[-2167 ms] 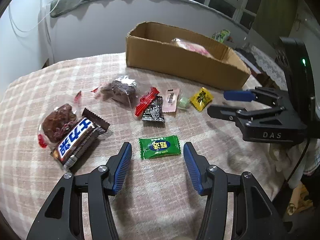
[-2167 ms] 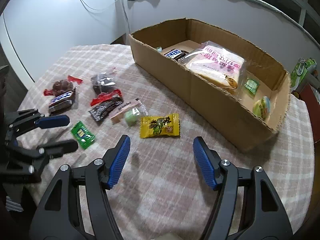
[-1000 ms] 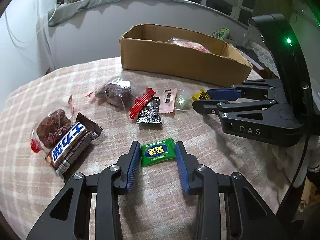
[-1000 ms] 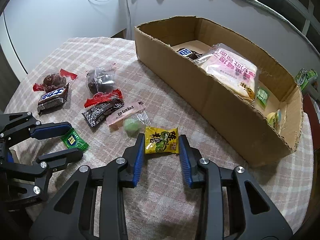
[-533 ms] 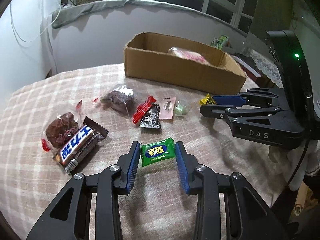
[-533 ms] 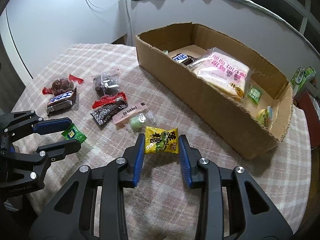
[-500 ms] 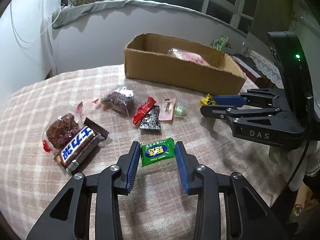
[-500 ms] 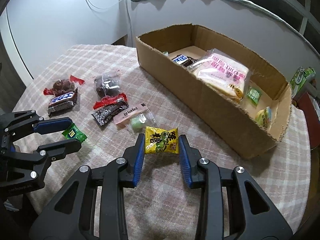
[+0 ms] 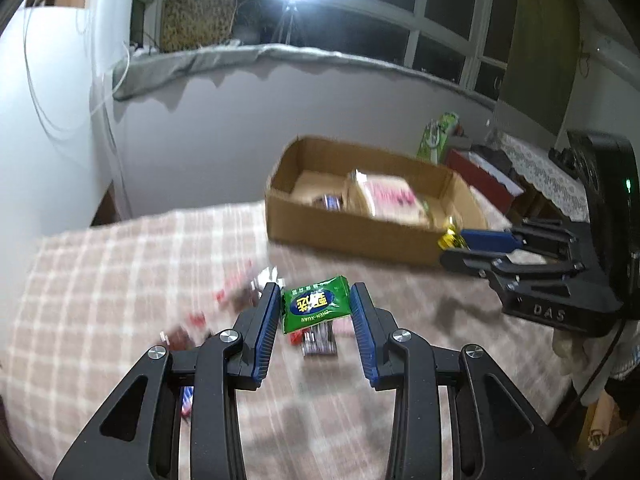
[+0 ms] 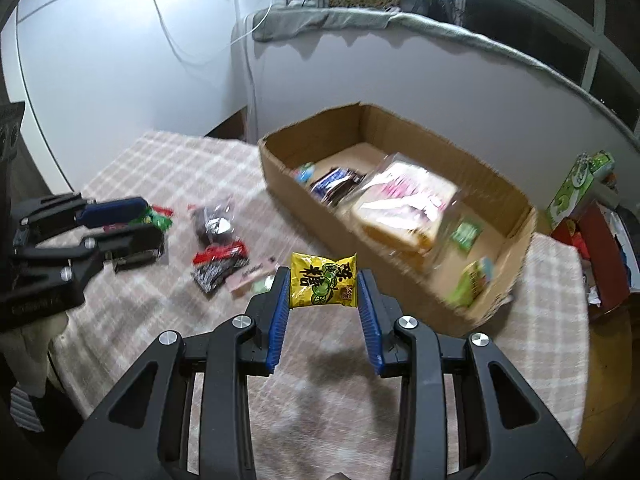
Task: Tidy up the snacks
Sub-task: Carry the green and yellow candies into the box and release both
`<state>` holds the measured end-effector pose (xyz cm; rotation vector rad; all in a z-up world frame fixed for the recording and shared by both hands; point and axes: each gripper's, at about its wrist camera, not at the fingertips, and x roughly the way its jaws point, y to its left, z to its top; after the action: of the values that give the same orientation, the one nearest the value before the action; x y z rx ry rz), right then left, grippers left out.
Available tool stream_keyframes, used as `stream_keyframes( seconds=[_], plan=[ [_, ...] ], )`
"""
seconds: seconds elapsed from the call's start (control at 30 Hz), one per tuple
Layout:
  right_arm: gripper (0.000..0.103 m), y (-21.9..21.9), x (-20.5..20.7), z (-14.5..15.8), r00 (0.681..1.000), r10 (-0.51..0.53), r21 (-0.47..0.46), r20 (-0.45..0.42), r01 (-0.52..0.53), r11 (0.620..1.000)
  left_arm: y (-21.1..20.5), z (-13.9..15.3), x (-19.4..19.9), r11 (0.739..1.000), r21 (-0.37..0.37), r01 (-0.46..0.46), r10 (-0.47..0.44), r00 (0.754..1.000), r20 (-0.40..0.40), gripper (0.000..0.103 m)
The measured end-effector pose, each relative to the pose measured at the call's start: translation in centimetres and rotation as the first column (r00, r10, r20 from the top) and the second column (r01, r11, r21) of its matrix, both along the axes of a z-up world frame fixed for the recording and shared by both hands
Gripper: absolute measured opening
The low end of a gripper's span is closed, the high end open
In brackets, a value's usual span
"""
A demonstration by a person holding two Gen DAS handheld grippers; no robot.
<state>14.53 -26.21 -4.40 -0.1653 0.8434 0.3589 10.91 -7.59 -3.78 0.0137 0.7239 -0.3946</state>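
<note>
Green candy packet [image 9: 316,307] sits clamped between blue pads of left gripper [image 9: 315,312], lifted clear of checked tablecloth [image 9: 100,280]; cardboard box [image 9: 360,236] lies beyond. Right wrist view: yellow candy packet [image 10: 323,280] clamped in right gripper [image 10: 323,292], held above cloth, just short of box near wall. Loose snacks [image 10: 218,264] remain on cloth to left, blurred.

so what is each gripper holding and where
Left gripper: small green foil candy packet, pinched by its two short ends. Right gripper: small yellow candy packet, same way.
</note>
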Motion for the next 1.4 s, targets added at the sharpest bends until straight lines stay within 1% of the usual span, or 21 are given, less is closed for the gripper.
stream_keyframes(
  seconds=[0.13, 0.33, 0.43, 0.77, 1.03, 1.2, 1.4],
  plan=[
    [0.034, -1.2, 1.0, 1.3, 0.999, -0.032, 0.012, 0.022, 0.031, 0.999, -0.3, 1.5, 1.8, 1.0, 0.006, 0.0, 0.0, 0.999, 0.034, 0.034],
    [0.034, -3.0, 2.5, 2.7, 0.996, -0.071, 0.02, 0.046, 0.07, 0.997, -1.5, 2.7, 3.6, 1.0, 0.016, 0.017, -0.017, 0.998, 0.056, 0.034],
    [0.034, -3.8, 3.5, 3.2, 0.995, -0.086, 0.024, 0.051, 0.085, 0.996, -2.1, 3.1, 4.8, 1.0, 0.012, 0.025, -0.026, 0.998, 0.058, 0.034],
    [0.034, -5.5, 6.9, 4.0, 0.99, -0.123, 0.016, 0.063, 0.122, 0.992, -4.9, 3.7, 8.4, 0.999, 0.039, 0.037, -0.04, 0.996, 0.074, 0.034],
    [0.034, -6.8, 9.7, 2.9, 0.986, -0.162, -0.013, 0.042, 0.163, 0.987, -6.0, 3.0, 11.2, 0.999, 0.043, 0.028, -0.031, 0.998, 0.061, 0.034],
    [0.034, -7.8, 11.1, 1.5, 0.983, -0.184, -0.025, 0.017, 0.184, 0.983, -6.7, 1.8, 12.7, 0.998, 0.048, 0.032, -0.033, 0.999, 0.024, 0.034],
    [0.035, -8.7, 12.2, 0.0, 0.978, -0.206, -0.028, -0.018, 0.205, 0.978, -7.2, 0.4, 13.5, 0.997, 0.065, 0.029, -0.028, 1.0, -0.006, 0.034]
  ],
)
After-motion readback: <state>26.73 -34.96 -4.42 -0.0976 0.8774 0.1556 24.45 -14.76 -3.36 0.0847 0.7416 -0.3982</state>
